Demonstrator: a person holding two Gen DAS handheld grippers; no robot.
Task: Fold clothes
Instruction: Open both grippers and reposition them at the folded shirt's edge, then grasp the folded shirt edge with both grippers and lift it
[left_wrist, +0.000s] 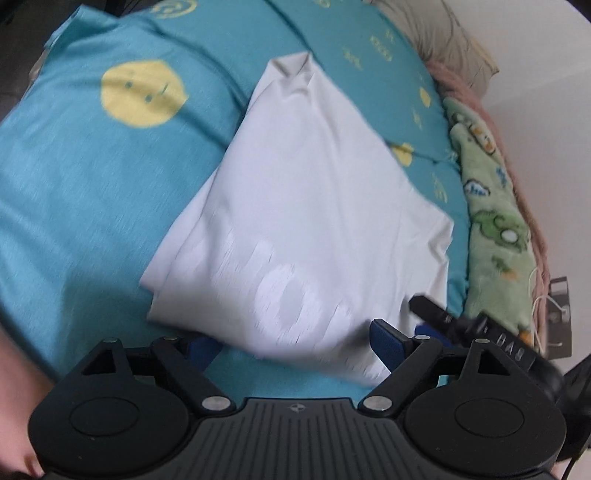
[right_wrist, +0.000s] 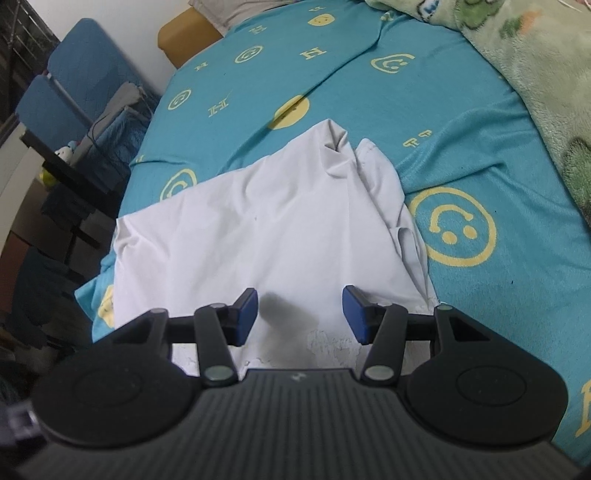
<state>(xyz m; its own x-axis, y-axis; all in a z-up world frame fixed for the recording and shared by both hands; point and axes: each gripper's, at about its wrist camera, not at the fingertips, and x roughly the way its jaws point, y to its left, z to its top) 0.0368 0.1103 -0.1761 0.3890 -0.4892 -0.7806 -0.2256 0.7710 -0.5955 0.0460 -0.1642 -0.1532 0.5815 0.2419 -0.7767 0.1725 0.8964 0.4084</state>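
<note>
A white T-shirt (left_wrist: 314, 206) lies partly folded on a teal bedsheet with yellow smiley faces (left_wrist: 92, 184). It has a faded white print near its close edge. In the left wrist view my left gripper (left_wrist: 295, 343) is open, its blue pads either side of the shirt's near corner. The right gripper's black finger (left_wrist: 432, 310) shows at the shirt's right edge. In the right wrist view the shirt (right_wrist: 258, 236) lies flat with bunched sleeves at its right side. My right gripper (right_wrist: 301, 314) is open just above the shirt's near edge.
A green fleece blanket (left_wrist: 491, 221) lies along the bed's far side, also in the right wrist view (right_wrist: 535, 74). A blue chair (right_wrist: 70, 81) and dark furniture stand beside the bed's left edge. A white wall runs behind the blanket.
</note>
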